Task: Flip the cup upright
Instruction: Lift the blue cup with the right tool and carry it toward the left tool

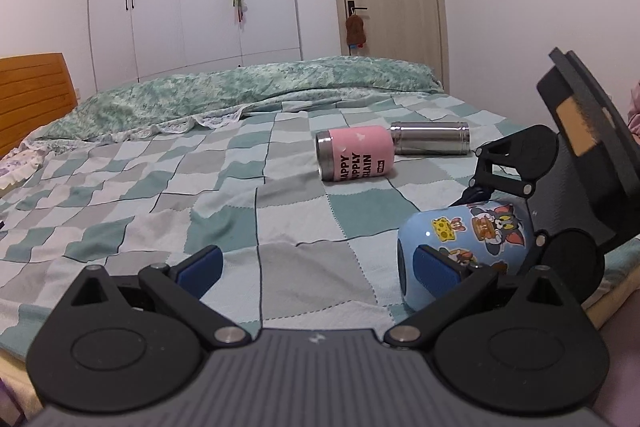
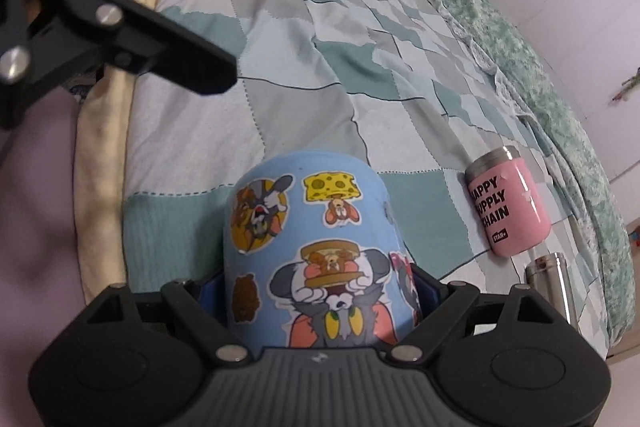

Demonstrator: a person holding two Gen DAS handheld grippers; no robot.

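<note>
The blue cartoon-sticker cup (image 2: 320, 259) is lying on its side near the edge of a bed (image 1: 240, 187) covered in a checkered teal quilt. The right hand-held gripper (image 2: 320, 297) is pinching the cup across its body, one blue pad on each flank, probably so it can be rotated onto its base. From the right wrist view the cup's rounded end is pointing toward 12 o'clock, away from the camera.

The left hand-held gripper (image 1: 316, 265) is hovering low over the quilt with its fingers spread wide, holding nothing; the cup is sitting at its 3 o'clock, its right pad overlapping the cup's end in view, though contact is unclear.

A pink tumbler (image 1: 354, 154) and a steel flask (image 1: 430, 138) are lying on their sides at 1 o'clock, well apart.
</note>
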